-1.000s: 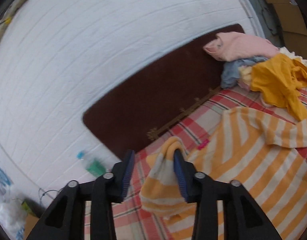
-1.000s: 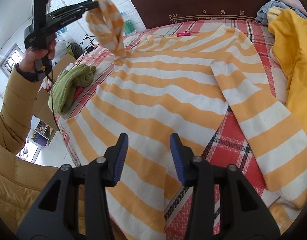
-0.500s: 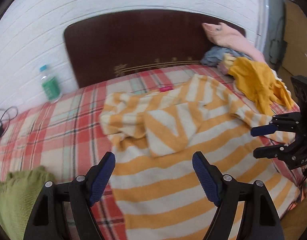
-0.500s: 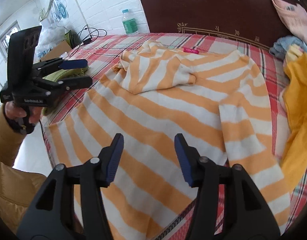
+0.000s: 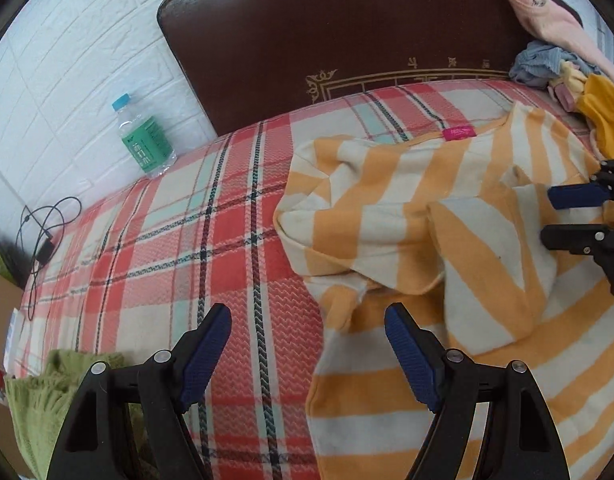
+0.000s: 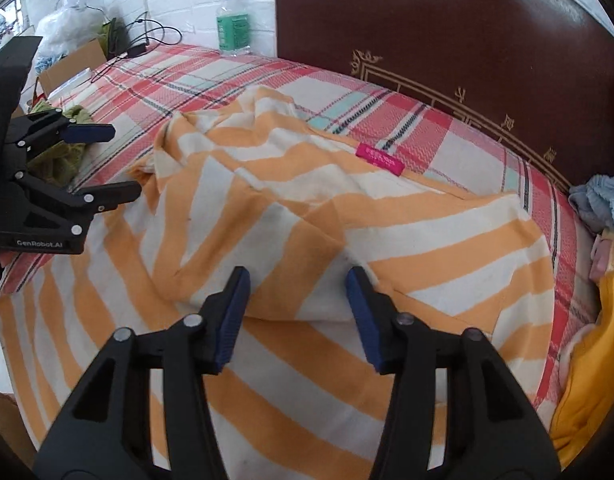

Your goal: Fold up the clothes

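An orange-and-white striped shirt [image 5: 427,220] lies spread on the plaid bedspread [image 5: 167,248], its pink label [image 5: 459,133] toward the headboard. One sleeve lies folded across the body [image 6: 307,208]. My left gripper [image 5: 307,316] stands wide open and empty over the shirt's left edge, and shows at the left in the right wrist view [image 6: 119,160]. My right gripper [image 6: 298,276] hovers over the folded sleeve. Its jaws are closing with no cloth pinched between them. It also shows at the right edge of the left wrist view [image 5: 575,216].
A dark wooden headboard [image 5: 347,32] backs the bed. A green-labelled bottle [image 5: 145,140] stands by the brick wall, with a cable [image 5: 43,232] beside it. A green garment [image 5: 39,396] lies at the near left. A clothes pile [image 5: 555,52] and a yellow garment [image 6: 587,380] sit at the right.
My left gripper let go of the raised sleeve, which now lies folded over the shirt, then opened wide and sank to the shirt's left edge. My right gripper moved toward the folded sleeve.
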Action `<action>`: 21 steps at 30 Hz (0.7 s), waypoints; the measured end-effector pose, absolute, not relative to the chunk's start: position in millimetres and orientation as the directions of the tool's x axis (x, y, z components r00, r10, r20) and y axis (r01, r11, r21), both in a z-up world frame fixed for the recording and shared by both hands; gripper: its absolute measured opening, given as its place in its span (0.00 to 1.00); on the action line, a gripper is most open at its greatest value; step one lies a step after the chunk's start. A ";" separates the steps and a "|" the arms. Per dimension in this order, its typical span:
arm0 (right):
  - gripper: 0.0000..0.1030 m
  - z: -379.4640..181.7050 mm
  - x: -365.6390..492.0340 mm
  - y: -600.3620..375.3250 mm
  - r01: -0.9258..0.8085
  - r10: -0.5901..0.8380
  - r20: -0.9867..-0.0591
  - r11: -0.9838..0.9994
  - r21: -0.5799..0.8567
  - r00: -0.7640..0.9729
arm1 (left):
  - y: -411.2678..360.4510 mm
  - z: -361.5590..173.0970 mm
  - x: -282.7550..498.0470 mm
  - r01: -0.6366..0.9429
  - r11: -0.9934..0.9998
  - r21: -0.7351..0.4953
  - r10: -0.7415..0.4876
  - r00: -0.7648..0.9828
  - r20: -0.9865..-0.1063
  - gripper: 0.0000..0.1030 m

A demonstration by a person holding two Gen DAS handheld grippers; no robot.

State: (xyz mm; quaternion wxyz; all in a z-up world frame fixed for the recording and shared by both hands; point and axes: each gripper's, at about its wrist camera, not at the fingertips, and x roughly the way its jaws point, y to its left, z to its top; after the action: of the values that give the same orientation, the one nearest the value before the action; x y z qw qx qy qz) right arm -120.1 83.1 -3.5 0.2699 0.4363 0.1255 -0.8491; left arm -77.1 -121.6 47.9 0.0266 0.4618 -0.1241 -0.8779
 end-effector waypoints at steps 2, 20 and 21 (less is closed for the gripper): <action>0.42 0.0 -120.1 97.0 0.527 -0.372 -0.807 -0.845 0.090 -0.459 | -125.0 50.3 -75.3 -0.048 -0.976 0.211 -0.146 -0.575 -0.805 0.78; 0.62 9.6 86.6 352.7 0.001 -0.126 -0.825 -0.989 0.150 -0.551 | -22.0 71.5 35.6 -0.456 -0.883 -0.109 0.370 -0.534 -0.760 0.79; 0.62 4.9 90.2 357.8 -0.008 -0.129 -0.830 -0.987 0.158 -0.543 | -15.5 70.4 36.5 -0.463 -0.878 -0.121 0.382 -0.526 -0.760 0.79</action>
State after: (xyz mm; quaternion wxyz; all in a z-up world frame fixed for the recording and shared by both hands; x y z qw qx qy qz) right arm 90.2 357.8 4.9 0.0345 0.4769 -0.0717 -0.8754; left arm 36.5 -15.5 70.4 -0.2422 0.4225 -0.0480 -0.8721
